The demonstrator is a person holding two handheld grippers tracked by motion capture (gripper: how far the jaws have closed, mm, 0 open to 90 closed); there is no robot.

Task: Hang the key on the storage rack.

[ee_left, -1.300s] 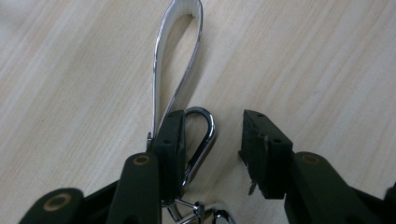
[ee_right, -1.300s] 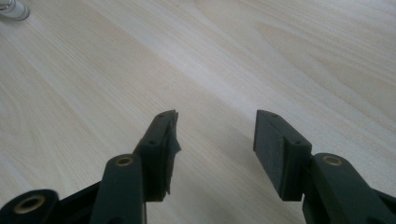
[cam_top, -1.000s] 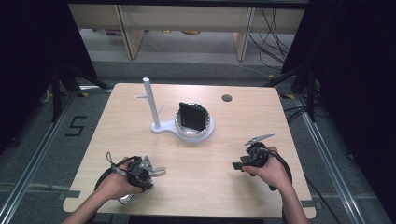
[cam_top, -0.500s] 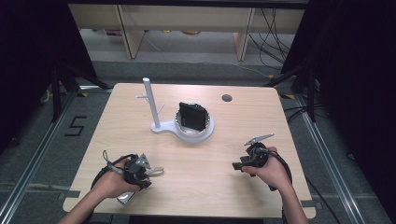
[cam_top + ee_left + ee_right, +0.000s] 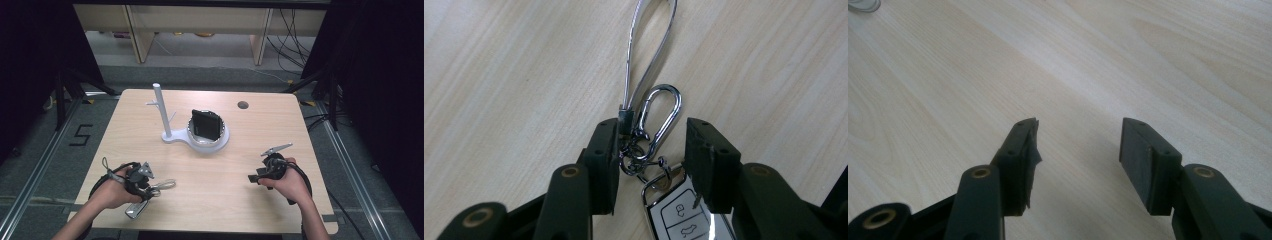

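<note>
The car key (image 5: 686, 215) lies on the worktop (image 5: 210, 165), at the near left corner, well apart from the white stand (image 5: 200, 135) that rises mid-worktop. The left tool (image 5: 651, 150) straddles the key's carabiner (image 5: 661, 117) and ring cluster; its jaws have just been opening, and the pads stand clear of the metal (the wire loop (image 5: 649, 45) runs out past the tips). The right tool (image 5: 1079, 150), near and right of the stand, gapes wide over bare wood with nothing between its jaws.
</note>
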